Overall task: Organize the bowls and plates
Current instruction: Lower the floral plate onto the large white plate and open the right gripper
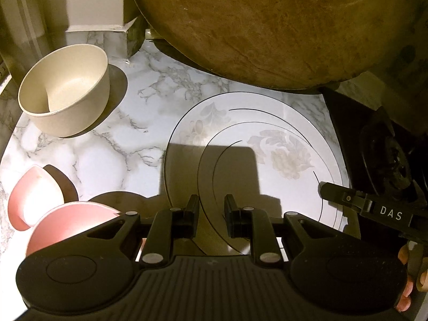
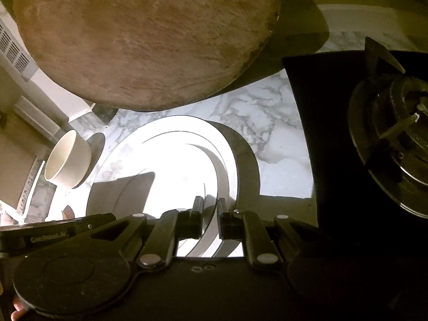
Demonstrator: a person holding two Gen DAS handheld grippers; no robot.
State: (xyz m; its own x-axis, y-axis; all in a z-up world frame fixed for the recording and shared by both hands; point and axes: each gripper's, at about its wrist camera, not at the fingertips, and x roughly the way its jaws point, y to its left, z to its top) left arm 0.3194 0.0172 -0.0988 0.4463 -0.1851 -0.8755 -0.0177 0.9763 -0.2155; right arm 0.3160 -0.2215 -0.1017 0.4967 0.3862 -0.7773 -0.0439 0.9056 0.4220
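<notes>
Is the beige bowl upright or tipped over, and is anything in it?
Upright and empty: the beige bowl stands on the marble counter, mouth up, bare inside.

Your marble-pattern counter [image 1: 112,157] carried cream bowl [image 1: 67,91] upright at far left, two pink bowls [image 1: 34,195] at near left, touching or overlapping. You had white floral plates [image 1: 254,144] stacked mid-counter. Round wooden board [image 1: 267,26] stood behind; black stove [image 2: 347,133] sat right.

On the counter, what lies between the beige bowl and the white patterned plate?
Nothing: in the left wrist view, only bare marble counter separates the beige bowl from the white patterned plate.
</notes>
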